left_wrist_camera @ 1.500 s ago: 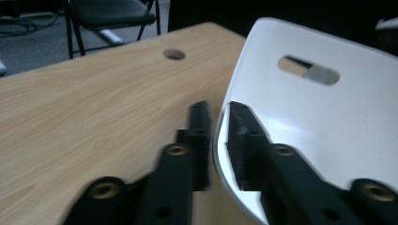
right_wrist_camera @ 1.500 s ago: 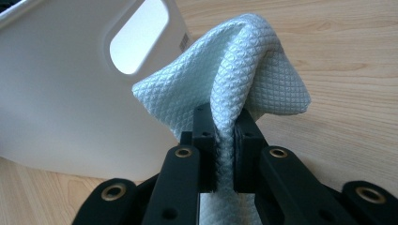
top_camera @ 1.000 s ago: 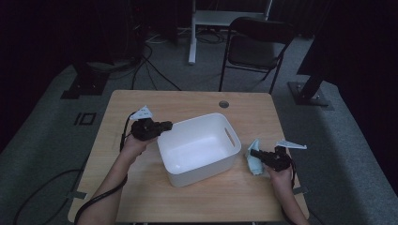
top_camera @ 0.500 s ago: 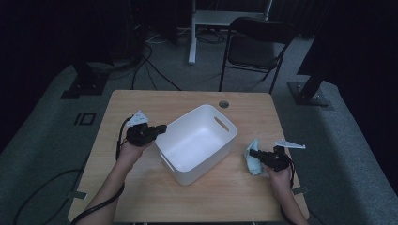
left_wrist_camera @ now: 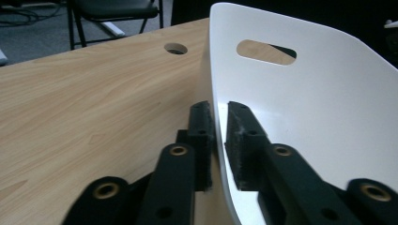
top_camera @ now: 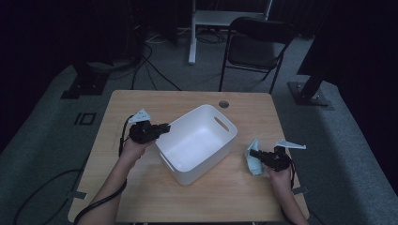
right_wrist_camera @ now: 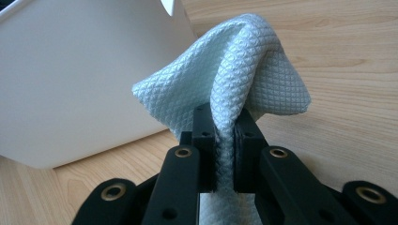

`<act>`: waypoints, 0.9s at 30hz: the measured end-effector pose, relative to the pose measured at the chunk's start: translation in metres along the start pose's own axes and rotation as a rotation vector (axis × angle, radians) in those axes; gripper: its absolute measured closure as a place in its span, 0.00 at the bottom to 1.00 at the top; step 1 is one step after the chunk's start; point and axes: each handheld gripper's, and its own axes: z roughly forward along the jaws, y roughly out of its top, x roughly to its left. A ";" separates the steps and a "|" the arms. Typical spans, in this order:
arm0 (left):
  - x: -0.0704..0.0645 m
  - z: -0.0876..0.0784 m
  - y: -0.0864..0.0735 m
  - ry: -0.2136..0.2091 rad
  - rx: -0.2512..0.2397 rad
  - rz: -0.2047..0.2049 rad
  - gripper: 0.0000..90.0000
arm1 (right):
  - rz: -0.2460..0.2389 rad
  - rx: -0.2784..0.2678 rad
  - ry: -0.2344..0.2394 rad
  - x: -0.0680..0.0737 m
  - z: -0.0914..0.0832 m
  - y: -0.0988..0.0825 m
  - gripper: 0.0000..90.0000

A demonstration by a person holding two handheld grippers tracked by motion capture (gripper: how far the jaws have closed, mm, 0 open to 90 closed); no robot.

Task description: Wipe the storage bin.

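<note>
I have the white plastic bin (top_camera: 197, 143) standing near the middle of the counter (top_camera: 141, 101), turned askew to its edges, and it looks empty inside. My left gripper (left_wrist_camera: 218, 140) is clamped on the bin's thin rim wall, one pad outside and one inside. My right gripper (right_wrist_camera: 224, 150) is clenched on a pale blue cloth (right_wrist_camera: 244, 70), held just beside the bin's right wall. I judge the work about half set up: bin steadied, cloth in hand, but no wiping or placing begun; the cloth is not yet inside the bin. The bin is smooth, glossy, round-cornered, with an oval handle slot (left_wrist_camera: 266, 49). The cloth is soft, with a fine diamond weave, bunched into a peak. The counter is light wood grain with a round cable hole (top_camera: 224, 103).
</note>
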 end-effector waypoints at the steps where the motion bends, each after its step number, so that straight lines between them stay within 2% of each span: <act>1: 0.000 0.000 0.000 0.009 -0.001 -0.004 0.96 | 0.001 -0.001 0.000 0.000 0.000 0.000 0.91; 2: -0.003 -0.001 -0.001 0.034 -0.002 0.002 0.96 | 0.002 -0.001 0.000 0.000 0.000 0.000 0.91; 3: -0.003 -0.001 -0.001 0.034 -0.002 0.002 0.97 | 0.001 -0.001 0.000 0.000 0.000 0.000 0.92; 5: -0.010 -0.003 0.000 0.099 0.010 0.007 0.98 | 0.000 0.001 -0.001 0.000 0.000 0.000 0.92; 6: -0.012 -0.004 -0.001 0.118 0.009 0.004 0.98 | 0.000 0.001 0.000 0.000 0.000 0.000 0.92; 11: -0.022 -0.013 -0.007 0.211 0.001 -0.044 0.98 | -0.002 0.001 0.000 0.001 0.000 0.000 0.92; 13: -0.026 -0.015 -0.009 0.233 -0.009 -0.070 0.98 | -0.005 0.000 0.001 0.001 0.001 0.000 0.92; 16: -0.030 -0.017 -0.013 0.229 -0.023 -0.084 0.97 | -0.005 0.002 0.002 0.002 0.001 0.001 0.92; 18: -0.031 -0.020 -0.018 0.208 -0.051 -0.128 0.96 | -0.008 0.003 0.003 0.002 0.002 0.001 0.92; 21: -0.034 -0.021 -0.021 0.208 -0.066 -0.134 0.95 | -0.007 0.002 0.006 0.003 0.003 0.001 0.91; 22: -0.036 -0.021 -0.022 0.200 -0.071 -0.137 0.95 | -0.007 0.002 0.006 0.003 0.003 0.001 0.91; 23: -0.035 -0.023 -0.025 0.164 -0.075 -0.142 0.92 | -0.009 0.002 0.005 0.003 0.002 0.001 0.92; 24: -0.035 -0.023 -0.025 0.164 -0.075 -0.142 0.91 | -0.008 0.001 0.006 0.003 0.002 0.001 0.92; 25: -0.034 -0.023 -0.027 0.137 -0.078 -0.156 0.90 | -0.007 0.001 0.007 0.002 0.002 0.001 0.92; 26: -0.034 -0.025 -0.028 0.119 -0.070 -0.139 0.89 | -0.008 0.002 0.006 0.003 0.002 0.001 0.92; 27: -0.036 -0.025 -0.028 0.128 -0.058 -0.119 0.89 | -0.007 0.001 0.007 0.003 0.002 0.001 0.91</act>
